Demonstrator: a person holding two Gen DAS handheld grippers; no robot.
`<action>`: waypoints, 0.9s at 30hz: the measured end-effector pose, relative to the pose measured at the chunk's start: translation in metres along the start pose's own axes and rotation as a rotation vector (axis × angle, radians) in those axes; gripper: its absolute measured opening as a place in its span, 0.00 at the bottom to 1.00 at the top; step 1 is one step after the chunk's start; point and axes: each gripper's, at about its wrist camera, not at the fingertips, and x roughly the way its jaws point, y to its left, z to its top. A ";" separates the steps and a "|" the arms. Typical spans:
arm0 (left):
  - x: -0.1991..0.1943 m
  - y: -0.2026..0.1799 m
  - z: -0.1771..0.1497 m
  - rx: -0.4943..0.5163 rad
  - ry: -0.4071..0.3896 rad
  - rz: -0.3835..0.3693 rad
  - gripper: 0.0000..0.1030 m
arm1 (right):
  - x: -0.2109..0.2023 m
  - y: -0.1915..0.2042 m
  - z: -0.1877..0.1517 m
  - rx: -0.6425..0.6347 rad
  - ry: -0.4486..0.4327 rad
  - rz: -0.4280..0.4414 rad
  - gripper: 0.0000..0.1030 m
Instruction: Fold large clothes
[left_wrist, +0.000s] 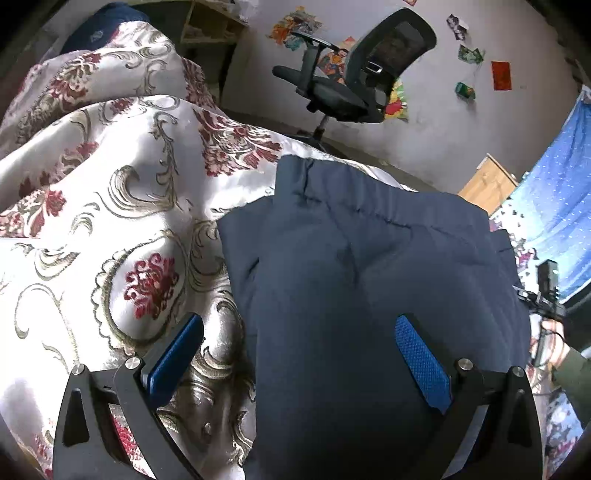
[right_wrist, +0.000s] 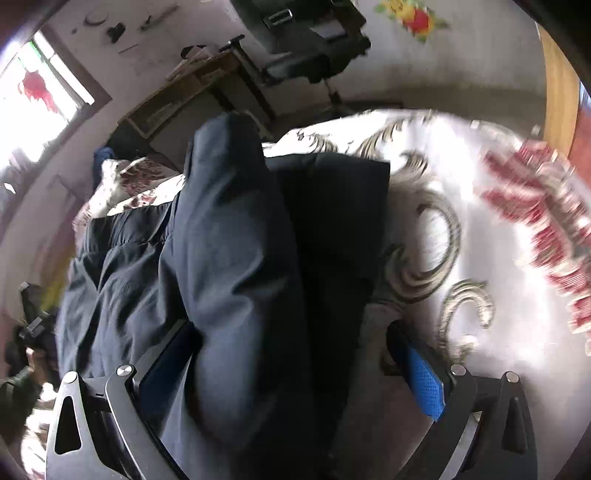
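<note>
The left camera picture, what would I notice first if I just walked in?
Probably the big dark blue garment, lying folded on the shiny white bedspread with red flowers and gold swirls, right in front of the open left gripper. Behind the bed, a black office chair stands by a wall dotted with colourful stickers. In the right camera, that garment bulges up between the right gripper's spread fingers.

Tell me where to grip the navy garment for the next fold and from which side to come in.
Grip the navy garment along its left edge, where it lies flat on the floral bedspread, probably best. The open left gripper straddles that edge; come in from the left, low, one finger under the fabric.
</note>
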 end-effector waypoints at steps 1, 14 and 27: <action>-0.001 0.001 -0.001 0.006 0.002 -0.018 0.99 | 0.002 -0.003 -0.002 0.009 0.001 0.038 1.00; 0.031 0.013 0.022 -0.006 0.102 -0.178 0.99 | -0.006 -0.009 -0.022 0.006 -0.035 0.112 0.54; 0.033 0.029 0.032 -0.150 0.138 -0.219 0.61 | 0.000 -0.007 -0.012 0.071 0.016 0.066 0.57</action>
